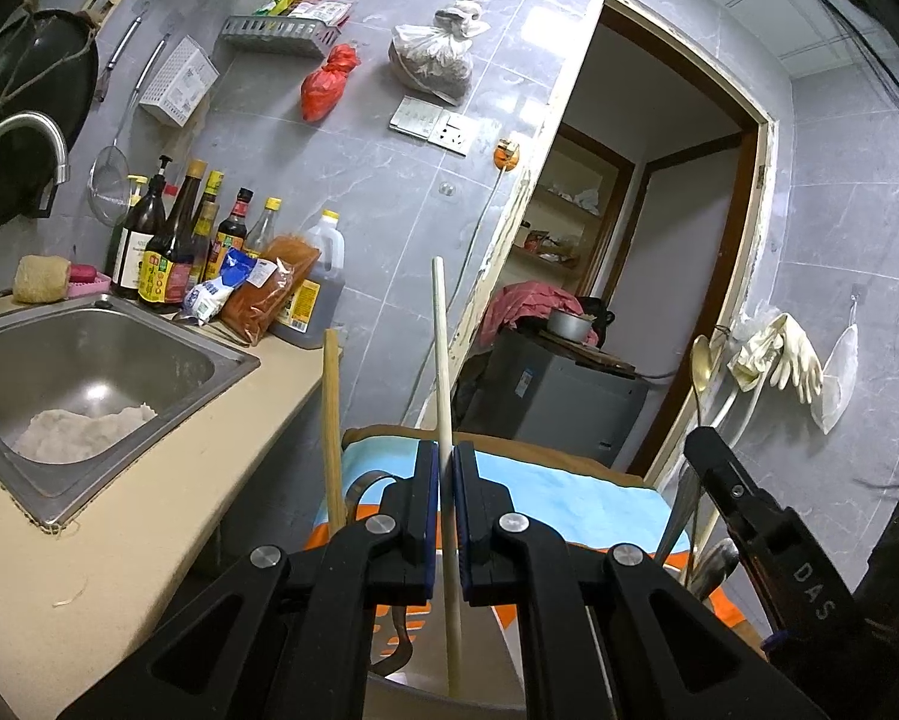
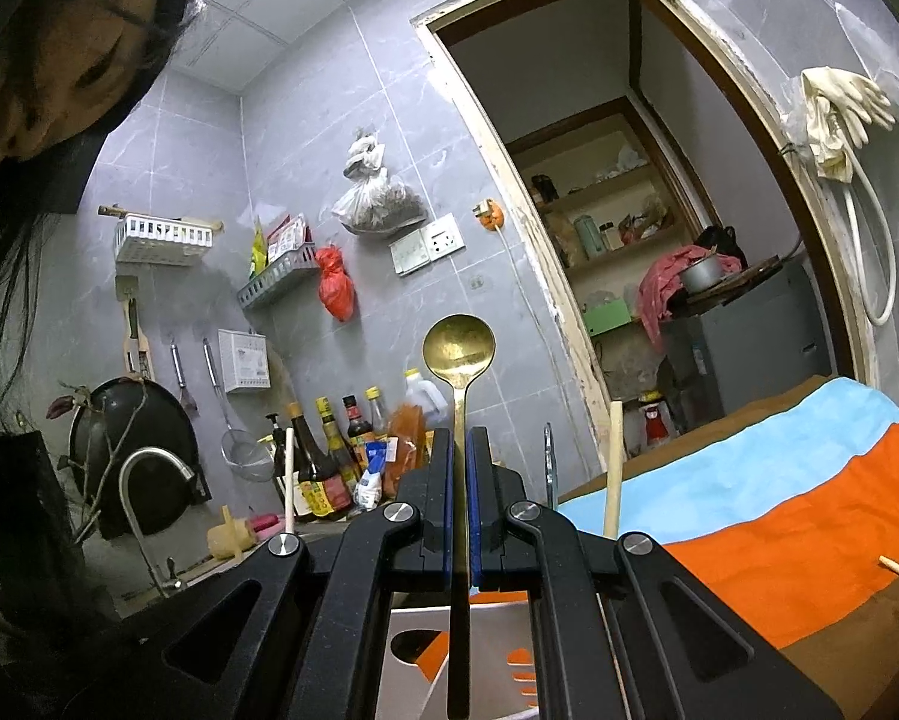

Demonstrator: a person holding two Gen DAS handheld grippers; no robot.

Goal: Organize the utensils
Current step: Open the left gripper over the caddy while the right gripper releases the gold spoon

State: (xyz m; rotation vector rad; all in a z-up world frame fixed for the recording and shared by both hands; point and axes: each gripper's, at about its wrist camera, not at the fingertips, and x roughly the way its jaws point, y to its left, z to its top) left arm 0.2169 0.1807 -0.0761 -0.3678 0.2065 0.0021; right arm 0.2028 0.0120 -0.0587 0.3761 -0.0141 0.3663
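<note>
left hand-held gripper [image 1: 446, 480] clamps chopstick [image 1: 442, 360]; right hand-held gripper [image 2: 460, 474] clamps spoon [image 2: 458, 354].

light: dim indoor, cool | glare: tile sheen | focus: sharp | edges: fisheye warp, dark vignette

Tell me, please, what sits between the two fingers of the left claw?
A pale wooden chopstick stands upright between the fingers of the left claw, which are closed on it; the left wrist view shows this.

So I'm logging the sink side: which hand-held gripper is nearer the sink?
Left. The left hand-held gripper is beside the sink; the right hand-held gripper is beyond it, farther away.
</note>
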